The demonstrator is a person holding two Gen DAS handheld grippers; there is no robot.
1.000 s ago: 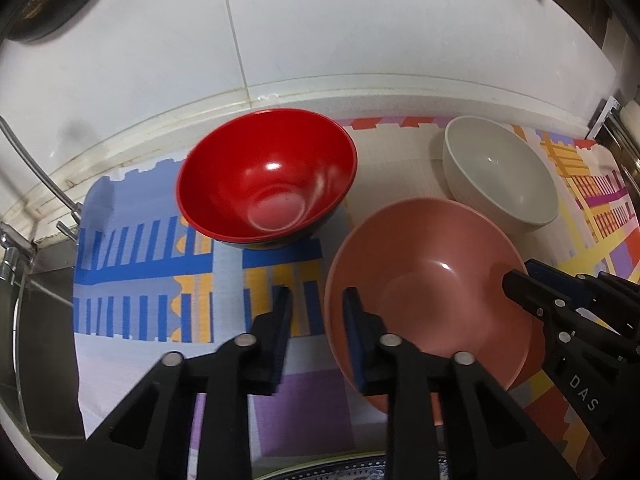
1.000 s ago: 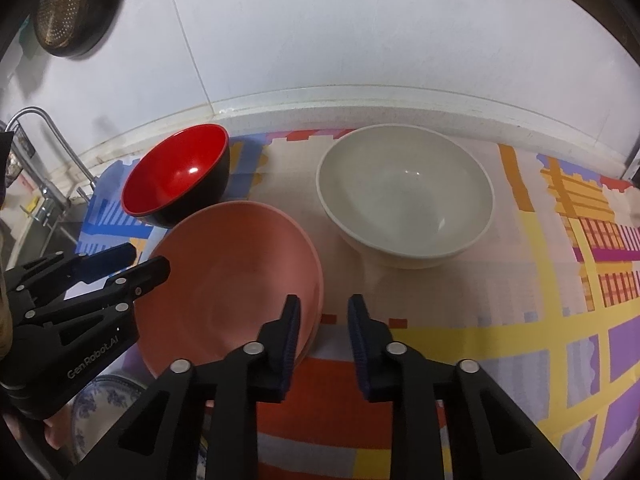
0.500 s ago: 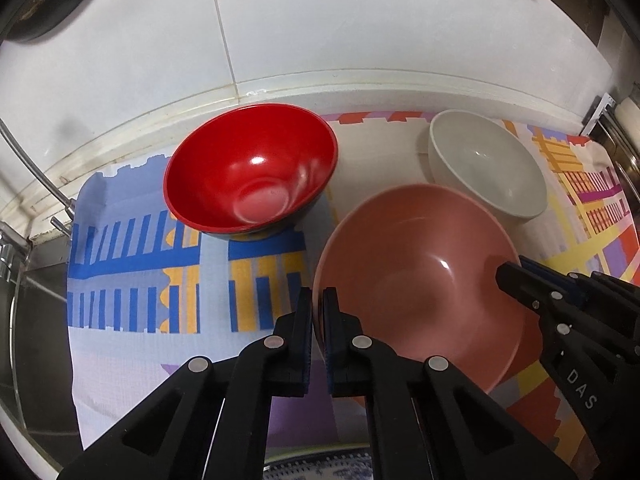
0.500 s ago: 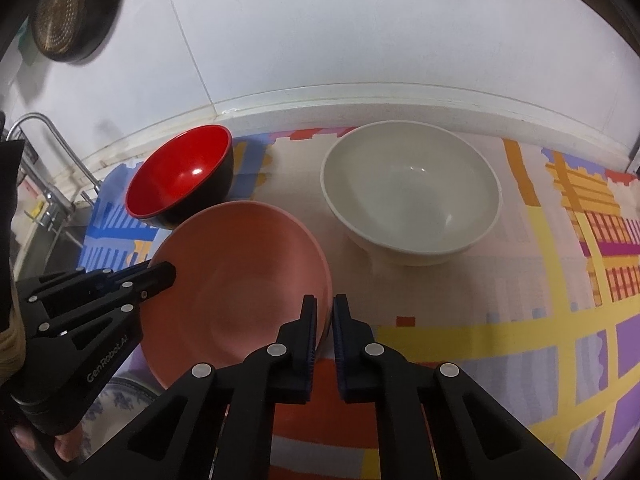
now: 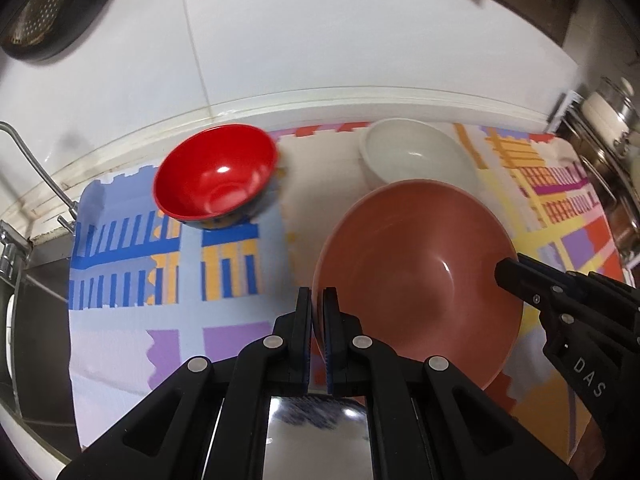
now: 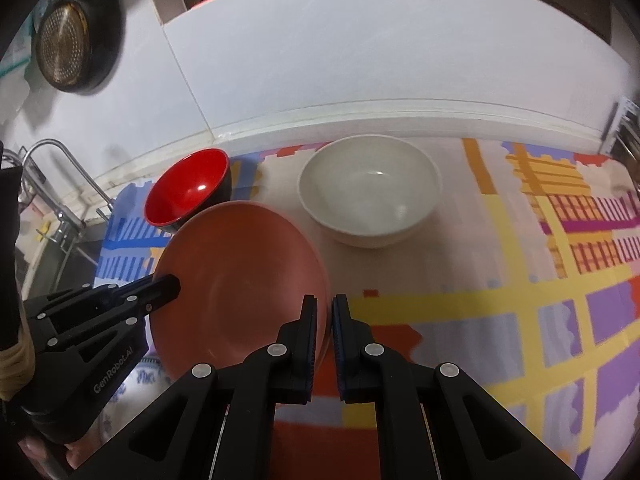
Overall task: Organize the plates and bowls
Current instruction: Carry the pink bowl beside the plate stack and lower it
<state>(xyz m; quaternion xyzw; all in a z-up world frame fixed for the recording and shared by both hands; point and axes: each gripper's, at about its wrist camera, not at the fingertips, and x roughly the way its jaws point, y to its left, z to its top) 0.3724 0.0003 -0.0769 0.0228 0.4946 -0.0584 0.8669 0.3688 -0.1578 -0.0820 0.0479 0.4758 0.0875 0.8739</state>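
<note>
The 2 black grippers clamp opposite rims of the wide salmon-pink ceramic plate [image 5: 420, 280]: left gripper [image 5: 318, 308] on its left edge, right gripper [image 6: 325, 316] on its right edge, plate spanning between them.

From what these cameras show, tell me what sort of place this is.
Most likely a home kitchen counter: a metal sink tap at one end, a perforated round pan hanging on the white tiled wall, and a glossy red bowl on a colourful patterned mat.
</note>
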